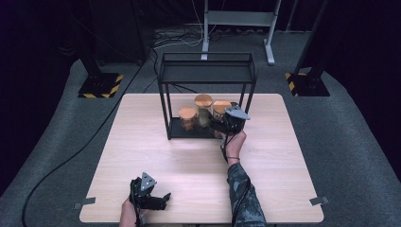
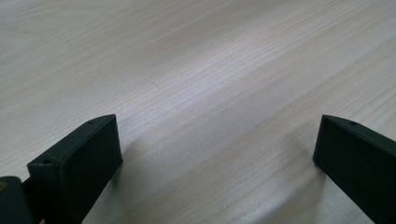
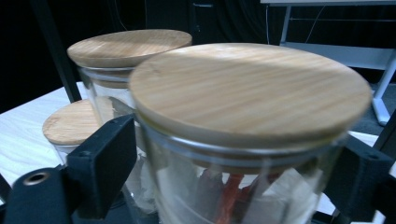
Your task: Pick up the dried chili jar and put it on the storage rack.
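Note:
Three glass jars with wooden lids stand on the bottom shelf of a black metal rack (image 1: 166,106) at the table's far middle. The right jar (image 1: 220,109) sits between the jaws of my right gripper (image 1: 219,124), which reaches in from the rack's right side. In the right gripper view this jar (image 3: 252,88) stands between the two black pads (image 3: 109,158), which sit close beside the glass without clearly pressing it; red contents show inside. Behind it are the tall jar (image 3: 128,46) and the short jar (image 3: 72,123). My left gripper (image 1: 164,197) rests open near the table's front edge.
The rack's upper shelf (image 1: 208,73) is bare and its thin posts frame the jars. The left gripper (image 2: 217,140) looks at bare light wood table (image 2: 196,70). Cables, stand bases and a grey floor lie beyond the table (image 1: 142,142).

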A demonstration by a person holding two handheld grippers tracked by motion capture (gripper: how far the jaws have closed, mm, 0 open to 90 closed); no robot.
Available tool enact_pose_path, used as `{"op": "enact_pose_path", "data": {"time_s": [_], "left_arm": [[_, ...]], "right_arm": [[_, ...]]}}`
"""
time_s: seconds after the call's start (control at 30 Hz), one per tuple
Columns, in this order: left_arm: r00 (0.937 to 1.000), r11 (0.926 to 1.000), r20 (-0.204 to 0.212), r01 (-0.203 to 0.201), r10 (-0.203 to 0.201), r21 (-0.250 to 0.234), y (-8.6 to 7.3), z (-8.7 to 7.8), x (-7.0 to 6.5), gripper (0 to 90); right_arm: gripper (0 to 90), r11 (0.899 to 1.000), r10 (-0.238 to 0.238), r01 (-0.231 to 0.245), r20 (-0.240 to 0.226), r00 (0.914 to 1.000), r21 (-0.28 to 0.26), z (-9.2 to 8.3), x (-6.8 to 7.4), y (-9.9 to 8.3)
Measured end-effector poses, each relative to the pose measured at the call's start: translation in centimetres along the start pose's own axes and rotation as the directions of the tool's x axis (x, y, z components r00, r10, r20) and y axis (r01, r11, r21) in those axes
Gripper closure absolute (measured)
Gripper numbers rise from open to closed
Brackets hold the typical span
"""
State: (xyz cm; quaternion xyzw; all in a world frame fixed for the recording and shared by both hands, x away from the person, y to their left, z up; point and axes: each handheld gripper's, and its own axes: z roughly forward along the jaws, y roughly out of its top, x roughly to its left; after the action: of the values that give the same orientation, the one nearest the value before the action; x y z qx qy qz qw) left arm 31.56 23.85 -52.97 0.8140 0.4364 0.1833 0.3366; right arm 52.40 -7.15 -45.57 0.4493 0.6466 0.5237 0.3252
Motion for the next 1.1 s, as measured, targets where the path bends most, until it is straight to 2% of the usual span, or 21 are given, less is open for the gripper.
{"op": "enact_pose_path", "data": {"time_s": [0.3,0.4,0.5,0.7,0.83,1.1], "left_arm": [[1.0000,1.0000,0.000,0.002,-0.002,-0.001,0.0,0.0,0.0,0.3],[1.0000,1.0000,-0.001,0.001,-0.001,-0.001,0.0,0.0,0.0,0.3],[1.0000,1.0000,-0.001,-0.001,0.001,0.000,0.0,0.0,0.0,0.3],[1.0000,1.0000,0.000,0.001,-0.001,0.000,0.0,0.0,0.0,0.3],[1.0000,1.0000,0.000,0.002,-0.002,0.000,0.0,0.0,0.0,0.3],[1.0000,1.0000,0.001,0.002,-0.002,0.000,0.0,0.0,0.0,0.3]], "right_arm": [[9.1,1.000,-0.014,0.014,0.004,0.9999,0.011,-0.8,0.5,0.2],[6.8,0.999,-0.028,0.027,0.018,0.9995,0.021,-1.2,0.7,0.0],[3.1,0.999,-0.029,0.028,0.012,0.9995,0.024,-1.5,0.6,-0.1],[2.9,1.000,-0.005,0.004,0.017,0.9998,0.017,-2.6,-0.3,-0.1],[2.0,1.000,0.014,-0.014,-0.008,0.9999,0.026,-3.3,-0.8,-0.3],[0.7,0.997,0.009,-0.005,-0.056,0.9984,0.077,-5.3,-0.8,-0.8]]}}
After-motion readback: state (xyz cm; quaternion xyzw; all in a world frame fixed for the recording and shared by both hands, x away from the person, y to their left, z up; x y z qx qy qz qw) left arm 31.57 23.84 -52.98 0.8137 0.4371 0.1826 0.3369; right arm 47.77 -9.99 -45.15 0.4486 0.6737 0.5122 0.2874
